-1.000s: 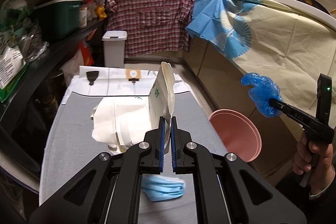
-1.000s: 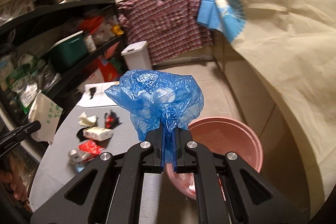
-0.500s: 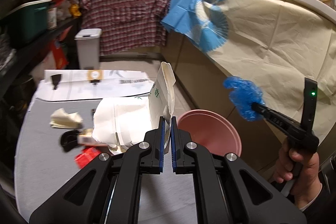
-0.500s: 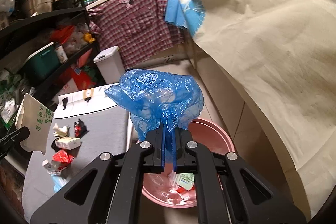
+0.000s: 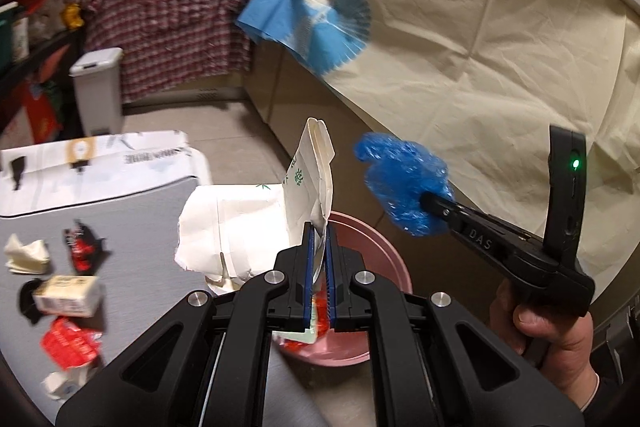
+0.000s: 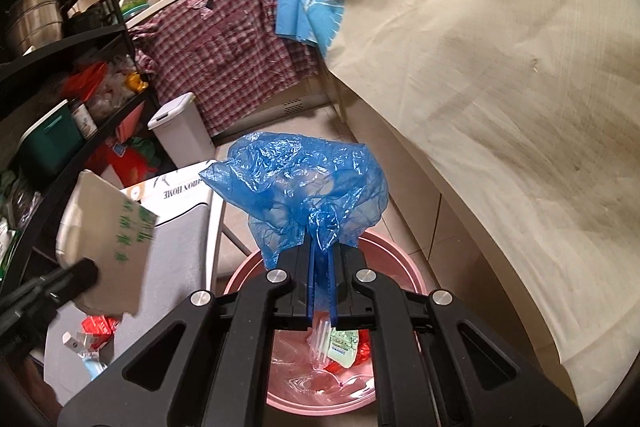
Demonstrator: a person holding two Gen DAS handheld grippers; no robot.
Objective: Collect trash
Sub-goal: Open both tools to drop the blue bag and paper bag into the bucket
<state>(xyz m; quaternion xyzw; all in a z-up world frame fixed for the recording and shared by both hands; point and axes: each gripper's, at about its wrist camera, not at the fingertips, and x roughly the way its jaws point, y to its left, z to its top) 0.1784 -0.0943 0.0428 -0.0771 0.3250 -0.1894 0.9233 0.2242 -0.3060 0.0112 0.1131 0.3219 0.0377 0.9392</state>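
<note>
Nearest to us, our left gripper point(image 5: 318, 259) has its jaws clamped on the bottom edge of a white paper bag point(image 5: 312, 179), which stands up long-axis toward twelve o'clock. Our right gripper point(image 6: 320, 263) has its jaws pinched on the knot of a crumpled blue plastic bag point(image 6: 300, 183). Just beyond and below both sits the pink basin point(image 6: 396, 267), with wrappers already lying in it. In the right wrist view it lies at six o'clock, straight under the blue bag, so we judge the right hand better placed to drop. At nine o'clock, more trash point(image 5: 66, 295) waits on the grey tabletop point(image 5: 132, 211).
</note>
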